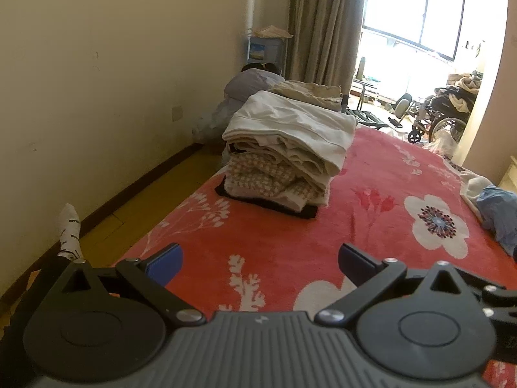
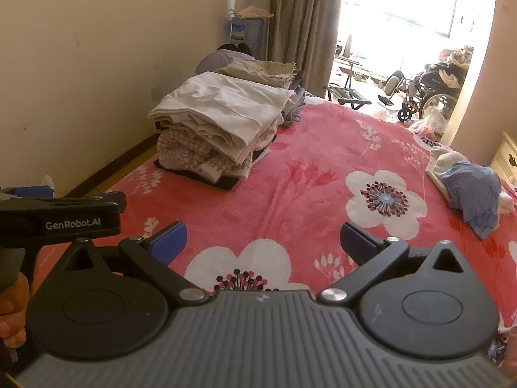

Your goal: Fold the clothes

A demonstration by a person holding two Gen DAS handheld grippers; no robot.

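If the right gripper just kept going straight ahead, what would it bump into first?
Probably the red flowered blanket. The right gripper is open and empty and points slightly down across the bed, toward bare blanket between the stack of folded clothes and the blue crumpled garment. Depth is hard to judge.

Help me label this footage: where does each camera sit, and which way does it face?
Left wrist: on the left gripper, jaws open, low over the floral blanket, facing the stack of folded clothes and window; a socked foot shows.
Right wrist: on the right gripper, jaws open, facing likewise; the left gripper's body and a hand show.
Shared: stack, blanket, blue garment, wheelchair.
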